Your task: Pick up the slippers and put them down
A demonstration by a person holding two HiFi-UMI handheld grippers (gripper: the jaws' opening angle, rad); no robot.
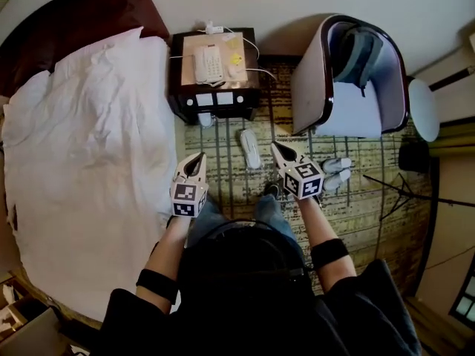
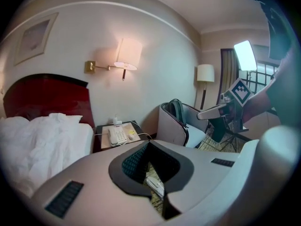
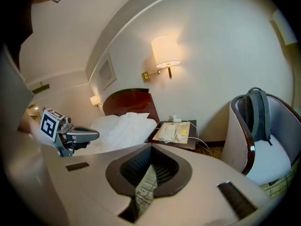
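White slippers (image 1: 338, 165) sit on the carpet (image 1: 226, 154) beside the chair (image 1: 312, 80). We hold the left tongs (image 1: 196, 159) and right tongs (image 1: 277, 150) clenched and empty above them, likely between picks.

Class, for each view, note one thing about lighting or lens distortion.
Head view: the wide lens curves the bed and walls, corners dark. Left gripper view: the bright panel glares white. Right gripper view: the wall lamp glows warm; round black vignette.
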